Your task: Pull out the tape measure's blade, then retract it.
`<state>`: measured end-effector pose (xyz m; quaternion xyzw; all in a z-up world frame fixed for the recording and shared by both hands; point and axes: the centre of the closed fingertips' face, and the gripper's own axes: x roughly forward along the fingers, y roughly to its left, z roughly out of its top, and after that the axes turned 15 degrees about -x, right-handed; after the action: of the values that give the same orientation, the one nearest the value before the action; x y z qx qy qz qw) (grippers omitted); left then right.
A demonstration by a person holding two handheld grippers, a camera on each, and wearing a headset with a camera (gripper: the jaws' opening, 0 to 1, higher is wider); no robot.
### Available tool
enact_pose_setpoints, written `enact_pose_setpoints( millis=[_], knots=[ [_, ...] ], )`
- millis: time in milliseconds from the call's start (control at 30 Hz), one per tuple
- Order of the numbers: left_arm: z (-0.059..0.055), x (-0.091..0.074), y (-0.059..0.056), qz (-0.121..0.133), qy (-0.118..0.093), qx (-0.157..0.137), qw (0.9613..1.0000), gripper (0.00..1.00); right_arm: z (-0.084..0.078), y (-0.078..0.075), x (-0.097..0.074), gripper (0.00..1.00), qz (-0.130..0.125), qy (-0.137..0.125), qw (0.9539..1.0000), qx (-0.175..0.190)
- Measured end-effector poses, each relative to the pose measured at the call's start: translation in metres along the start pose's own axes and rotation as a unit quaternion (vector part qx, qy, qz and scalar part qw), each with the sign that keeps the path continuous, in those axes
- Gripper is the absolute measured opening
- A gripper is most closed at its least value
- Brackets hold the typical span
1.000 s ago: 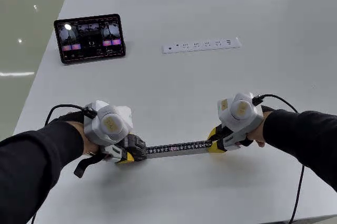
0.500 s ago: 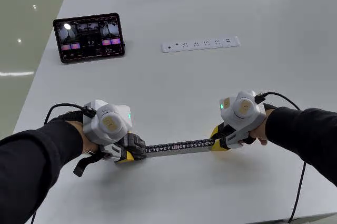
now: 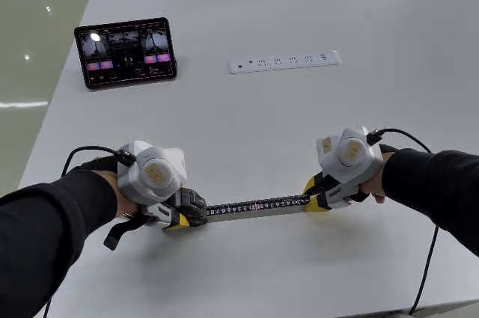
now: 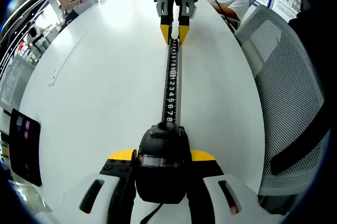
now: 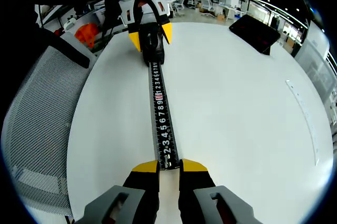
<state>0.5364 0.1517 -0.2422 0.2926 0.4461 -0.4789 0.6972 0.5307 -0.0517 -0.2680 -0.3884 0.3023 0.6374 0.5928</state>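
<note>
A black tape measure case [image 3: 190, 207] [image 4: 162, 161] [image 5: 153, 44] rests on the white table, with my left gripper [image 3: 178, 217] [image 4: 162, 156] shut on it. Its dark numbered blade [image 3: 254, 206] [image 4: 171, 84] [image 5: 160, 113] runs flat along the table towards the right. My right gripper [image 3: 313, 200] [image 5: 169, 167] is shut on the blade's end. In the left gripper view the right gripper [image 4: 175, 28] stands at the blade's far end; in the right gripper view the left gripper [image 5: 151, 30] grips the case at the far end.
A tablet [image 3: 126, 52] with a lit screen lies at the back left of the table [image 3: 284, 123]. A white power strip [image 3: 285, 61] lies behind the middle. Mesh chairs [image 4: 284, 103] [image 5: 37, 129] stand beside the table's near edge. Cables [image 3: 426, 258] trail from both grippers.
My right gripper has moved a little further right with the blade's end, so more blade shows. The left gripper and the case have stayed put.
</note>
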Motion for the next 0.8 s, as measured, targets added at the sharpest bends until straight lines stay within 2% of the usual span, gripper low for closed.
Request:
enact_pose_setpoints(
  millis=[800],
  knots=[
    [0.000,0.000,0.001,0.002,0.001,-0.001,1.0000,0.32,-0.013,-0.001,-0.007,0.09,-0.001,0.006,1.0000,0.005]
  ],
)
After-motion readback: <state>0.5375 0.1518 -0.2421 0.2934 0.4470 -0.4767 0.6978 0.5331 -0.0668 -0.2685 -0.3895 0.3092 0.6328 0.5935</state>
